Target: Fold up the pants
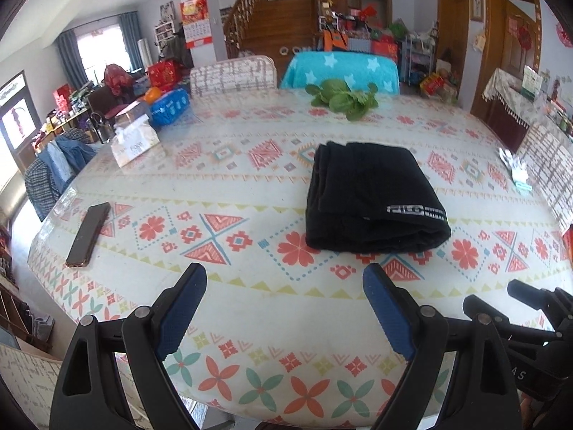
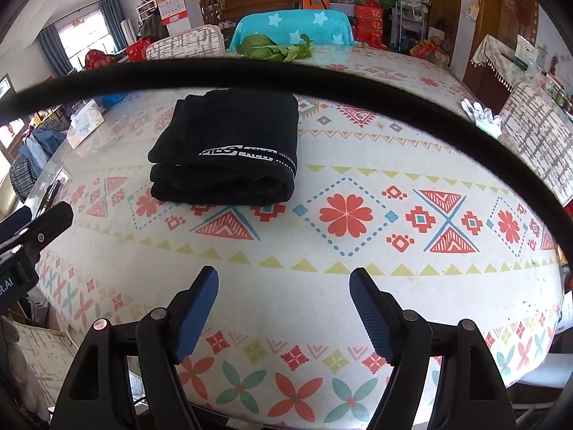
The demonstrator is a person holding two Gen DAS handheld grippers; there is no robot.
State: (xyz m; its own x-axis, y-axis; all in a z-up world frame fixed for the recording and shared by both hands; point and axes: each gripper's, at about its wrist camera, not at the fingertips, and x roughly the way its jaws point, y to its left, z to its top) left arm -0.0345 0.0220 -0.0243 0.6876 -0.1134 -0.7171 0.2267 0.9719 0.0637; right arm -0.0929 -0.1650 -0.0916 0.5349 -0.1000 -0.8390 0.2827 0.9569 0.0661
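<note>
Where tablecloth [image 1: 250, 165] lies smooth, soft black pants [image 1: 372, 197] folded rectangular

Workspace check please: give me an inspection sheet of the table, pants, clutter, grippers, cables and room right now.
Surface: patterned tablecloth on table.
Job's things: black pants folded into a compact stack, lying flat.
Clutter: phone, tissue box, leafy greens, white gloves.
Grippers: left gripper open, empty; right gripper open, empty; both short of the pants.
Cables: black cable arcs across right wrist view.
Surroundings: covered chairs, staircase, boxes.
</note>
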